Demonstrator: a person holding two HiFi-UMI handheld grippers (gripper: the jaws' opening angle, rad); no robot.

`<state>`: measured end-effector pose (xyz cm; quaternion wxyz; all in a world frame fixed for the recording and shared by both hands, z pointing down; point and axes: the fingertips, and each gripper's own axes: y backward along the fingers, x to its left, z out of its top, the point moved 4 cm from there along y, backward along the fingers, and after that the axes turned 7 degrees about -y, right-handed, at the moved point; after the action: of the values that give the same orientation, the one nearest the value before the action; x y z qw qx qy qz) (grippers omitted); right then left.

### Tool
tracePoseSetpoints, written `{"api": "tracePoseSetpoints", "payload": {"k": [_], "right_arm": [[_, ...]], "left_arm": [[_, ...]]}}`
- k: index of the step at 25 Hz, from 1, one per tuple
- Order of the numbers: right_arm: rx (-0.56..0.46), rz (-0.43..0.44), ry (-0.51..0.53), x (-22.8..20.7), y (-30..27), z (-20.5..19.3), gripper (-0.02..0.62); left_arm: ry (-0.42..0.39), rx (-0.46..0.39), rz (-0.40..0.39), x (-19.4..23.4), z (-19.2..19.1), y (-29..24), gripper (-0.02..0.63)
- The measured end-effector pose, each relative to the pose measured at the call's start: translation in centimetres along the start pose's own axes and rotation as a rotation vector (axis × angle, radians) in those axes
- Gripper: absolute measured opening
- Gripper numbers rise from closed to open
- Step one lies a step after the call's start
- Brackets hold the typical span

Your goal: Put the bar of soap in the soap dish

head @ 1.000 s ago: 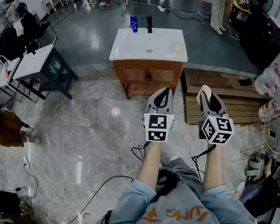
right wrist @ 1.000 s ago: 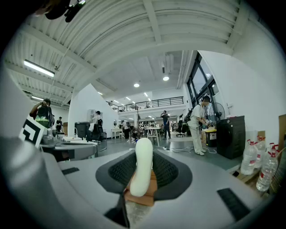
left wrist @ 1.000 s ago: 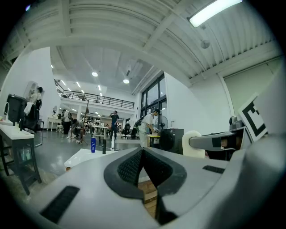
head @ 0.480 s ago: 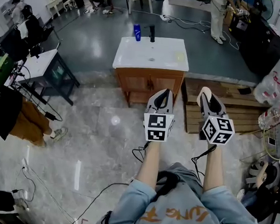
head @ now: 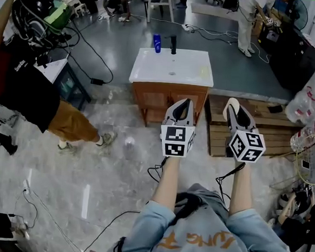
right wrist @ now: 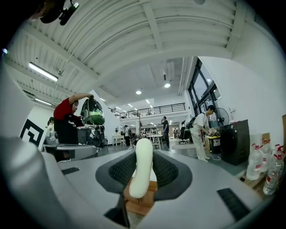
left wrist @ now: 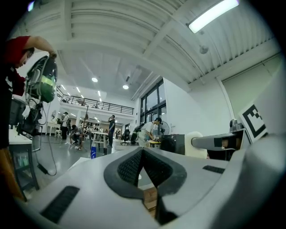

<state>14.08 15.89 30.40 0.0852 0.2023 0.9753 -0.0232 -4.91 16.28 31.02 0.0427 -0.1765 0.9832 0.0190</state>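
A white bar of soap (right wrist: 142, 166) stands on edge between the jaws of my right gripper (right wrist: 142, 172), which is shut on it. In the head view the soap (head: 230, 104) shows as a pale tip at the front of the right gripper (head: 232, 108). My left gripper (head: 185, 103) is held beside it, shut and empty, its jaws meeting at the tip (left wrist: 142, 151). Both point level toward a white sink (head: 173, 68) on a wooden cabinet (head: 173, 98) a few steps ahead. The soap dish is too small to make out.
A blue bottle (head: 157, 43) and a black tap (head: 173, 43) stand at the sink's back edge. Wooden pallets (head: 258, 125) lie right of the cabinet. A person in a red top (head: 30, 85) stands at the left by a dark trolley (head: 71, 86). Cables cross the floor.
A person in a red top and brown shorts has stepped into the head view at the left. The sink cabinet sits a little lower in the picture. Both grippers keep their grip and pose.
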Motion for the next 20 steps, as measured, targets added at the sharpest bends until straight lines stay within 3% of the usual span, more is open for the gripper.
{"api": "tracePoseSetpoints", "payload": {"k": [9, 20], "right_arm": [[-0.015, 0.012, 0.01, -0.1, -0.7, 0.7, 0.127], [-0.054, 0.022, -0.004, -2.5, -5.4, 1.4, 0.127]], "left_arm": [[0.004, -0.01, 0.016, 1.0, 0.4, -0.5, 0.022], [-0.027, -0.021, 0.014, 2.7, 0.2, -4.9, 0.022]]}}
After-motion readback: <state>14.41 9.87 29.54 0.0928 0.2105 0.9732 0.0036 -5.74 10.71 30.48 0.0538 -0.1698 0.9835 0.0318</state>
